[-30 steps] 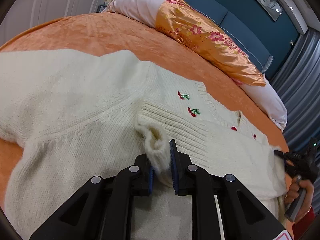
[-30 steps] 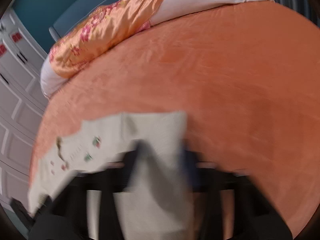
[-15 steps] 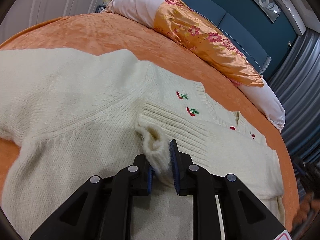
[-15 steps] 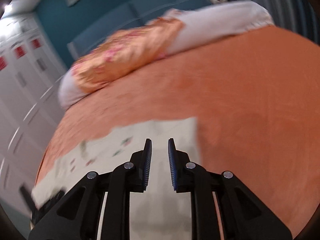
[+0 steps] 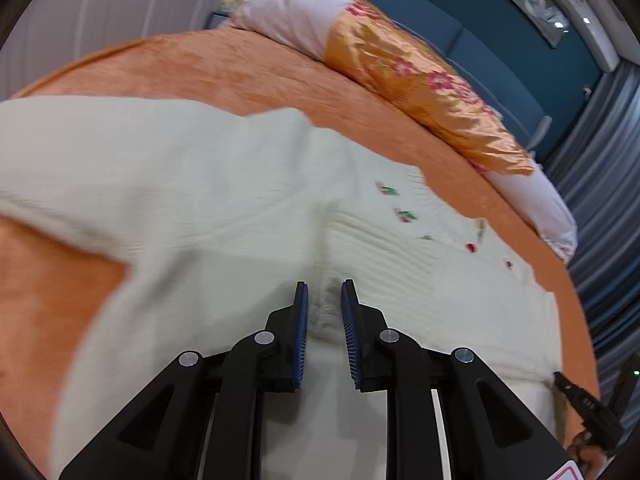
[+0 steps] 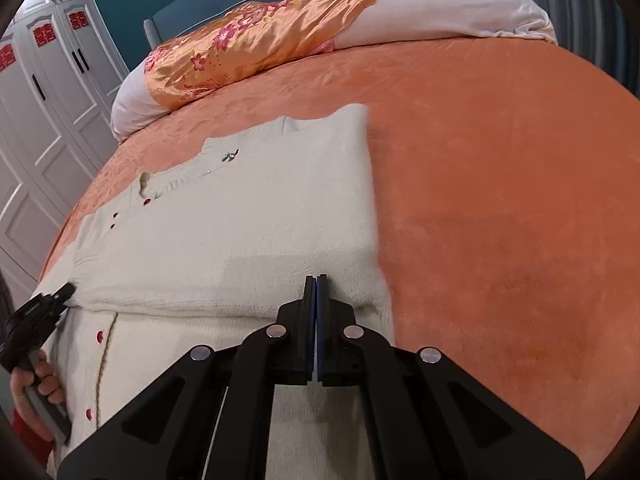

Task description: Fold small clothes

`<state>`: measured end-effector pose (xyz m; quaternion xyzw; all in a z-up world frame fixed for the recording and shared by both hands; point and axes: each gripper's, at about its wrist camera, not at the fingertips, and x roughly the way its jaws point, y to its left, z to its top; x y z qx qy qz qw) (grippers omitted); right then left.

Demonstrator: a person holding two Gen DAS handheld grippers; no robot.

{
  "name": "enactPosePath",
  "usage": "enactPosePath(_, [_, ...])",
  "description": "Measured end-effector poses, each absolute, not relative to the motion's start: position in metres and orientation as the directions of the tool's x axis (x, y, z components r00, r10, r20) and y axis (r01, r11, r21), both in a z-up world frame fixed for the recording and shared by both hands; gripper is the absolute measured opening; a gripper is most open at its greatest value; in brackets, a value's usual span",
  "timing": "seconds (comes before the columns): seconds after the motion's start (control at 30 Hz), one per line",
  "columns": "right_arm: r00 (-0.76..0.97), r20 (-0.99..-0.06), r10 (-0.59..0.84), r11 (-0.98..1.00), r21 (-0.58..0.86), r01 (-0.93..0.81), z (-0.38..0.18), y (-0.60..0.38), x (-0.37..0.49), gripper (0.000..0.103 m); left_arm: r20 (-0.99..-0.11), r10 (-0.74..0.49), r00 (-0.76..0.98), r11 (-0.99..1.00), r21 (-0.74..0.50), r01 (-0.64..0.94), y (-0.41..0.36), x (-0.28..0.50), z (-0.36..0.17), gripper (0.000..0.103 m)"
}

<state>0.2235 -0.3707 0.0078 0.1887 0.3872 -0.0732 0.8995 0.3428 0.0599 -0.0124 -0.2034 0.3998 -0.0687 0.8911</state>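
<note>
Cardigan (image 6: 248, 232) (cream knit) lies mid-frame on the bed (image 6: 500, 184); left hand-held gripper (image 5: 324, 300) pinches its cuff, right hand-held gripper (image 6: 316, 292) has just snapped closed, empty.

My left gripper (image 5: 324, 300) pinches a bunched fold of the cream cardigan (image 5: 208, 200), which spreads ahead of it over the orange bedspread (image 5: 256, 68); a satin pillow (image 5: 420, 88) lies beyond, up right.

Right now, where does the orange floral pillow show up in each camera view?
Left wrist view: the orange floral pillow lies upper right, beyond the cream cardigan.
Right wrist view: the pillow lies upper left of centre, above the cardigan.
Shared landmark: the orange bedspread under both.
</note>
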Motion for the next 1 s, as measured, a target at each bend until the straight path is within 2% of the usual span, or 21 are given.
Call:
enactPosePath(0.1, [0.679,-0.734,-0.002,0.921,0.263,0.287,0.011,-0.352,0.207,0.002,-0.714,-0.206,0.67,0.923,-0.37,-0.11,0.096,0.327,-0.005,0.017])
enactPosePath(0.17, [0.674,-0.738,0.041,0.926,0.282,0.252,0.01,-0.34,0.185,0.002,-0.706,-0.184,0.684,0.92,-0.369,-0.134,0.127,0.315,0.005,0.017])
enactPosePath(0.23, [0.659,-0.749,0.073,0.931,0.289,0.224,0.005,-0.325,0.167,0.002,-0.709,-0.101,0.698,0.928,-0.32,-0.192,0.166,0.301,0.018,0.018])
enactPosePath(0.27, [0.659,-0.749,0.074,0.936,0.28,0.213,0.004,-0.319,0.161,0.002,-0.708,-0.077,0.702,0.926,-0.312,-0.213,0.182,0.296,0.022,0.025])
enactPosePath(0.3, [0.662,-0.747,0.067,0.94,0.27,0.21,0.004,-0.315,0.158,0.002,-0.709,-0.05,0.704,0.921,-0.305,-0.242,0.201,0.292,0.026,0.039])
enactPosePath(0.37, [0.667,-0.743,0.055,0.941,0.263,0.215,0.001,-0.311,0.153,0.002,-0.715,0.04,0.698,0.901,-0.276,-0.334,0.245,0.285,0.031,0.051])
enactPosePath(0.4, [0.671,-0.74,0.056,0.939,0.267,0.216,-0.001,-0.311,0.152,0.002,-0.717,0.069,0.693,0.886,-0.275,-0.374,0.267,0.283,0.032,0.052])
enactPosePath(0.57, [0.685,-0.72,0.111,0.914,0.344,0.214,-0.009,-0.322,0.153,0.002,-0.763,0.119,0.636,0.737,-0.361,-0.571,0.378,0.289,0.017,0.055])
enactPosePath(0.77, [0.68,-0.73,0.065,0.934,0.285,0.217,-0.009,-0.313,0.157,0.002,-0.729,0.07,0.681,0.532,-0.55,-0.644,0.435,0.297,0.003,0.055])
enactPosePath(0.83, [0.681,-0.73,0.067,0.933,0.287,0.216,-0.009,-0.314,0.157,0.002,-0.718,0.064,0.694,0.512,-0.573,-0.64,0.44,0.303,0.004,0.05])
enactPosePath(0.87, [0.681,-0.729,0.068,0.933,0.288,0.216,-0.009,-0.314,0.156,0.002,-0.725,0.06,0.686,0.523,-0.562,-0.641,0.44,0.309,0.007,0.036])
enactPosePath(0.9, [0.682,-0.728,0.069,0.932,0.291,0.216,-0.01,-0.315,0.156,0.002,-0.725,0.056,0.686,0.541,-0.556,-0.631,0.44,0.313,0.009,0.014])
enactPosePath(0.93, [0.682,-0.728,0.069,0.932,0.291,0.215,-0.01,-0.314,0.157,0.002,-0.723,0.048,0.689,0.565,-0.549,-0.616,0.439,0.316,0.014,0.008])
enactPosePath(1.0, [0.683,-0.727,0.071,0.932,0.293,0.215,-0.01,-0.314,0.157,0.002,-0.703,0.073,0.707,0.636,-0.513,-0.576,0.422,0.326,0.036,0.008])
